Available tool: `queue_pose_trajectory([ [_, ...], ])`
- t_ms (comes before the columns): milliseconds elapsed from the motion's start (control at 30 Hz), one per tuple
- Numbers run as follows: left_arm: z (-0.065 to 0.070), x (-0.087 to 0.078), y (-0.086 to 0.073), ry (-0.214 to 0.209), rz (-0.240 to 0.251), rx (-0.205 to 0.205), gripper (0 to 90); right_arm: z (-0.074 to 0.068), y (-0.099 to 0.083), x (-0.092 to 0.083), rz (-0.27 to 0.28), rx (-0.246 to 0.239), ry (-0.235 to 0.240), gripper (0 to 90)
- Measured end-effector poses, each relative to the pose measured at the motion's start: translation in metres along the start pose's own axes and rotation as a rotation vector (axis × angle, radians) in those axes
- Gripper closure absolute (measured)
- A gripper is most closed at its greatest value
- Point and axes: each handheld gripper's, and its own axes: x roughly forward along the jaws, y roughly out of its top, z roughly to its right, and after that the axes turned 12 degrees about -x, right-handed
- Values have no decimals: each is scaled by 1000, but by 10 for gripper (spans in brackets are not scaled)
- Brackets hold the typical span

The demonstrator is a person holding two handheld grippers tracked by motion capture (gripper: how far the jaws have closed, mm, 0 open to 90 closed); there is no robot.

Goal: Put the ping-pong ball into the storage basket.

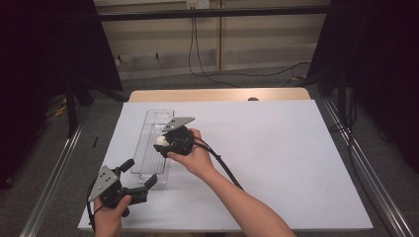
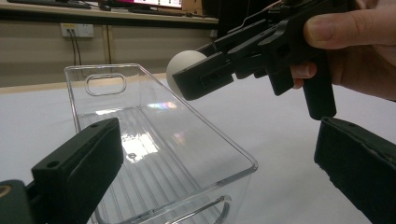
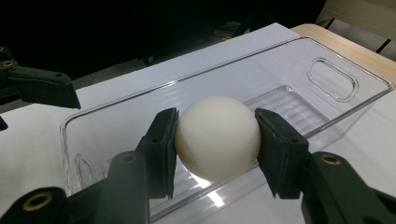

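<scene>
Over the long clear plastic bin [image 1: 153, 145] on the white tabletop [image 1: 276, 163], your right gripper [image 1: 163, 141] has its two black jaws clamped on the smooth off-white ball [image 3: 217, 137], one pad pressing each side of it. In the right gripper view that ball hangs above the bin's ribbed floor, inside the near long rim and well short of the oval handle cut-out at about 2 o'clock. From the high view the ball sits just over the bin's right-hand wall, at roughly 9 o'clock from your right hand [image 1: 195, 158]; whether it clears the rim or touches it is hard to judge at that size. Your left gripper [image 1: 141, 178] rests at about 7 o'clock from the bin, near its closest end, with its jaws standing wide apart and nothing between them; in the left gripper view they frame the bin's near corner and the ball [image 2: 184, 70] held above it.
</scene>
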Motion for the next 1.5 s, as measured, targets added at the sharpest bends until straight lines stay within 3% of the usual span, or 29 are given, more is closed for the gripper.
queue_pose_trajectory([
  [500, 0, 0, 0, -15, -2, 0, 14, -2, 2, 5, -3, -8, 8, 512],
  [1500, 0, 0, 0, -5, -3, 2, 14, -7, 0, 13, -14, -20, 22, 512],
])
